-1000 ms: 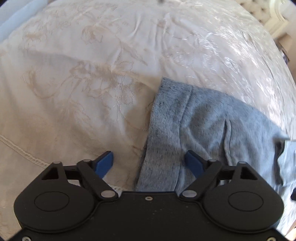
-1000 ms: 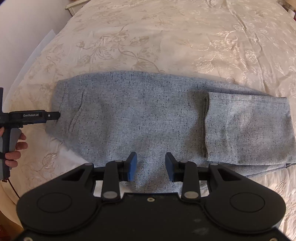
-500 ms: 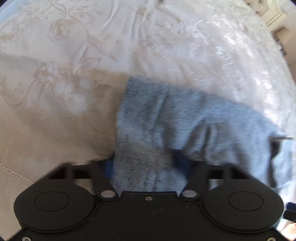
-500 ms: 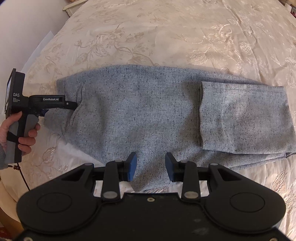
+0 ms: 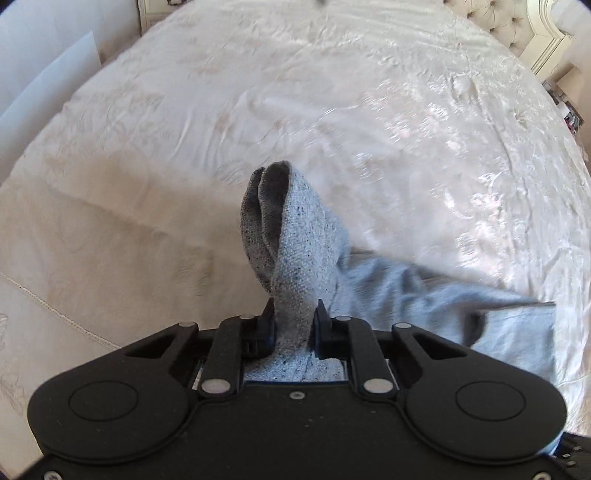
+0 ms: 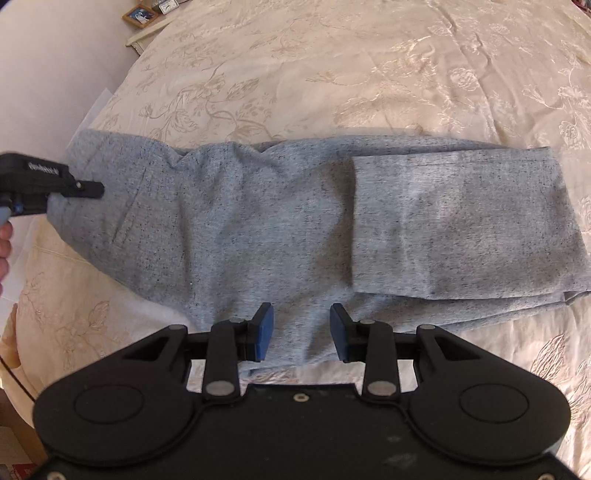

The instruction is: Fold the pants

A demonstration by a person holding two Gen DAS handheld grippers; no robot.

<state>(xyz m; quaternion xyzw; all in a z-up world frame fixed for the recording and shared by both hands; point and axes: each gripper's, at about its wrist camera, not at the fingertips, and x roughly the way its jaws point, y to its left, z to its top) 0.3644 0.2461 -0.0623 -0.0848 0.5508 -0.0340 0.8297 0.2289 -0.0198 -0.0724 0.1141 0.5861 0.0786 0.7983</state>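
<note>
One pants (image 5: 303,258) end has risen, left claw (image 5: 293,325) closing on it.

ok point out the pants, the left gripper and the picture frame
pants (image 6: 258,221) right wrist view, flat middle
left gripper (image 5: 293,325) left wrist view, between fingertips closing on the pants
picture frame (image 6: 139,15) right wrist view, its face

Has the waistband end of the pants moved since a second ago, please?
Yes. The left tongs are closing on the pants, whose waistband end has lifted off the bedspread and bunched rightward towards the folded leg, seen from the right wrist.
</note>
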